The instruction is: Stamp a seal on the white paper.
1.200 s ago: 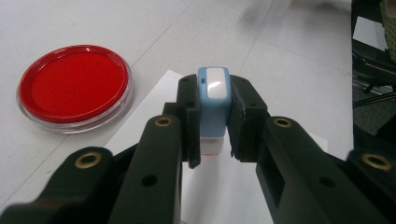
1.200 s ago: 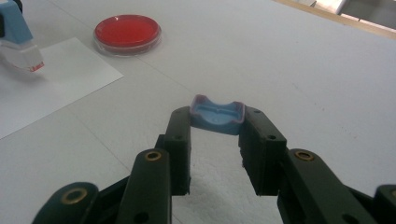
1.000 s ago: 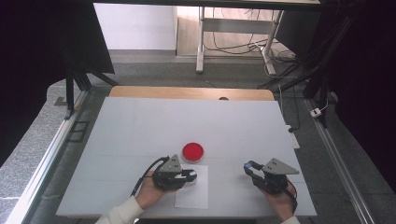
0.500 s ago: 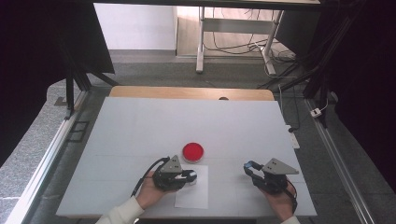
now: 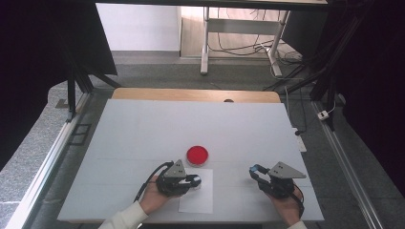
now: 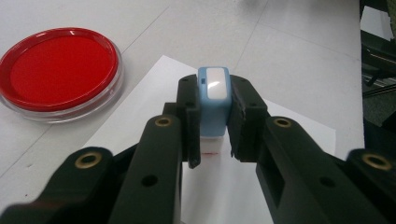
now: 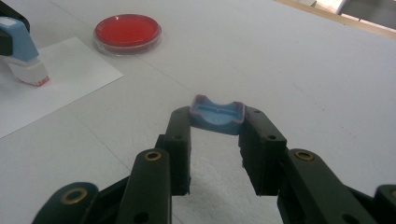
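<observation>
Left gripper (image 6: 213, 140) clamps an unlabelled blue stamp (image 6: 214, 100) on paper (image 6: 289, 154).

Looks like a lab or test workshop set up for recording. White table (image 5: 143, 129) with a wooden edge (image 5: 196, 94) at the far side, framed by black metal struts (image 5: 76, 81) left and right. Dark curtains (image 5: 43, 57) on both sides. Grey speckled floor (image 5: 33, 143), loose cables (image 5: 239, 45) under a far metal stand (image 5: 206, 43), a white plug (image 5: 325, 115) at right.
</observation>
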A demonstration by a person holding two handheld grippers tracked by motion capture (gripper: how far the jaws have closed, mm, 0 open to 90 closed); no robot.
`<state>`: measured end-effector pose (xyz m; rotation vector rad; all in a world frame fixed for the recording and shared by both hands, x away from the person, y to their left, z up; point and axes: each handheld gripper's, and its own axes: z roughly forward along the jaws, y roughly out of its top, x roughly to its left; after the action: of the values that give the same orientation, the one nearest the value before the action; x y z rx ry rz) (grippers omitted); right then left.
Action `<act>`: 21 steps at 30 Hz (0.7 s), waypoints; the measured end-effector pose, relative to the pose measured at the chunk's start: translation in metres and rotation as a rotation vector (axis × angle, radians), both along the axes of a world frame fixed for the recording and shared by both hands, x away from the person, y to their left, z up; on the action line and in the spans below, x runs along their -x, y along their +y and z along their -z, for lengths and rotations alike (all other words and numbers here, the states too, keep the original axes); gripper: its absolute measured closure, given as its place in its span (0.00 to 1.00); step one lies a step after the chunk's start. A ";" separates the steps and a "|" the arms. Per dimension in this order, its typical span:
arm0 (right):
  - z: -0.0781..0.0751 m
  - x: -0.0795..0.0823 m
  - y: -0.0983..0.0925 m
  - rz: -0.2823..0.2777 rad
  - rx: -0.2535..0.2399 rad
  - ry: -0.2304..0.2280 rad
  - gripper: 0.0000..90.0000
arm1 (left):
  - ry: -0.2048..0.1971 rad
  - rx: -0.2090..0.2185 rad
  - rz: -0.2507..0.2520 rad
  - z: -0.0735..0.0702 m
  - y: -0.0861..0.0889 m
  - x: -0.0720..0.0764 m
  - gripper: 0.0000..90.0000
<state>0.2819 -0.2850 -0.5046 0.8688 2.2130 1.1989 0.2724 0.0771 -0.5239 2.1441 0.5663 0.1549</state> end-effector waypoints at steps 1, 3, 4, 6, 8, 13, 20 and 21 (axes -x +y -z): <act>0.000 0.000 0.000 0.000 0.000 0.000 0.71 | -0.002 0.000 -0.003 0.000 0.000 0.001 0.84; 0.000 0.000 0.000 0.001 0.004 0.001 0.71 | -0.012 -0.010 -0.003 0.000 -0.001 0.002 0.84; 0.000 0.000 0.000 -0.001 0.003 0.001 0.72 | -0.014 -0.014 0.000 0.000 -0.002 0.003 0.84; 0.000 0.000 0.000 -0.001 0.002 0.000 0.72 | -0.013 -0.018 -0.002 -0.001 -0.002 0.003 0.84; 0.000 0.000 0.000 -0.001 0.001 0.000 0.72 | -0.011 -0.019 -0.002 -0.001 -0.001 0.003 0.84; 0.000 0.000 0.000 0.001 0.004 -0.001 0.71 | -0.032 -0.049 0.003 0.000 -0.004 0.005 0.84; 0.000 0.000 0.001 -0.002 -0.001 -0.002 0.72 | -0.042 -0.071 0.000 0.000 -0.006 0.007 0.84; 0.000 0.000 0.001 -0.002 -0.001 -0.002 0.72 | -0.042 -0.072 0.001 0.000 -0.006 0.007 0.84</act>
<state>0.2815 -0.2843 -0.5045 0.8651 2.2126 1.2016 0.2656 0.0706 -0.5238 2.2053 0.5430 0.2225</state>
